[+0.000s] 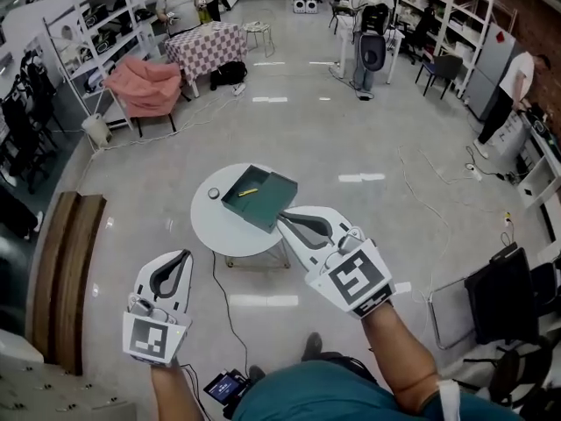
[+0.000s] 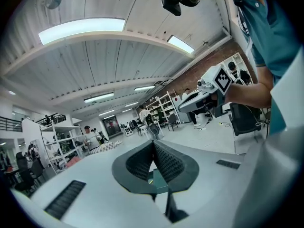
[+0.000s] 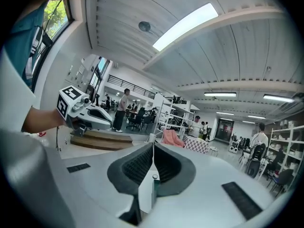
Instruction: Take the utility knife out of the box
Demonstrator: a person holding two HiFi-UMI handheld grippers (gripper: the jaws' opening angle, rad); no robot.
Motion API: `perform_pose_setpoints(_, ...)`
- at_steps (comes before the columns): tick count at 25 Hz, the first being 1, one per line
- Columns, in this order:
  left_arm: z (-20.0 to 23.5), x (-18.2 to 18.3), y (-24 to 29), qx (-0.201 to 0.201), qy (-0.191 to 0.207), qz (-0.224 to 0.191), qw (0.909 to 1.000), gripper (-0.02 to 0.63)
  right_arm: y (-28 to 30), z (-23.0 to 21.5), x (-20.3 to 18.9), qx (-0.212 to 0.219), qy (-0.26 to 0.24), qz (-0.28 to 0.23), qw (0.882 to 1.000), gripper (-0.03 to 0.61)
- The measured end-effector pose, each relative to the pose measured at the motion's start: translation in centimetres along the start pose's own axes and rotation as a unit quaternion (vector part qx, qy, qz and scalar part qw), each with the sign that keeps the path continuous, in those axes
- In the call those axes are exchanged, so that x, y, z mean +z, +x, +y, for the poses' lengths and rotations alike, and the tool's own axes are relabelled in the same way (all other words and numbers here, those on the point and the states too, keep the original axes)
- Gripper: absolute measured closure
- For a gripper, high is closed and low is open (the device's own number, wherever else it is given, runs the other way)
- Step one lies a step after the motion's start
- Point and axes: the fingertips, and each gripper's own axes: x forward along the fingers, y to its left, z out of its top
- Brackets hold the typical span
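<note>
Judging from the layout, the reach for the knife has not yet been begun. The slim yellow utility knife (image 1: 248,191) is seen lying flat inside the open dark green rectangular box (image 1: 263,216), which rests on the small round white table (image 1: 219,228). The white right gripper (image 1: 282,220) is held just beside the box's near corner, its jaws pressed together with nothing between them. The white left gripper (image 1: 186,254) is held lower, off the table's edge, likewise closed and empty.

For the step to be done well, the right jaws would need to be parted before the box is entered. They would then be lowered across the knife's narrow width near its middle, so that the box wall is not struck. The box looks light and could be dragged, so it might be steadied at its rim with the left gripper. The knife should be raised straight up until the wall is cleared.

A small dark round object (image 1: 214,194) is set on the table beside the box. The table is placed on a pale glossy floor (image 1: 351,147) crossed by cables. A pink-draped chair (image 1: 145,86), a checked tablecloth (image 1: 206,46), open white shelving (image 1: 96,24) and several people are seen well apart from the work.
</note>
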Motion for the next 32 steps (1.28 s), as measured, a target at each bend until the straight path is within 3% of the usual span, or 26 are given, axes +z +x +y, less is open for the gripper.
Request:
perform_pose_setpoints(8, -1.9, 3.1, 7.8, 0.024, 0.003, 0.022, 0.9995, 0.595, -0.7, -9.0, -1.5, 0.028, 0.009, -0.015, 0.999, 0.540)
perform_pose_setpoints(17, -2.3, 2.4, 15.5, -0.001, 0.009, 0.030, 0.9995, 0.595, -0.1, -15.3, -6.0, 0.006, 0.035, -0.007, 0.999, 0.540)
perform_pose_setpoints(24, 1.0, 2.1, 21.4, -0.050, 0.012, -0.001, 0.9987, 0.595, 1.6, -19.2, -6.5, -0.048, 0.033, 0.022, 0.998, 0.539)
perform_pose_setpoints(32, 9.9, 1.1, 26.2, -0.113, 0.010, -0.045, 0.9926, 0.595, 9.5, -20.5, -3.8, -0.105, 0.031, 0.047, 0.993, 0.540)
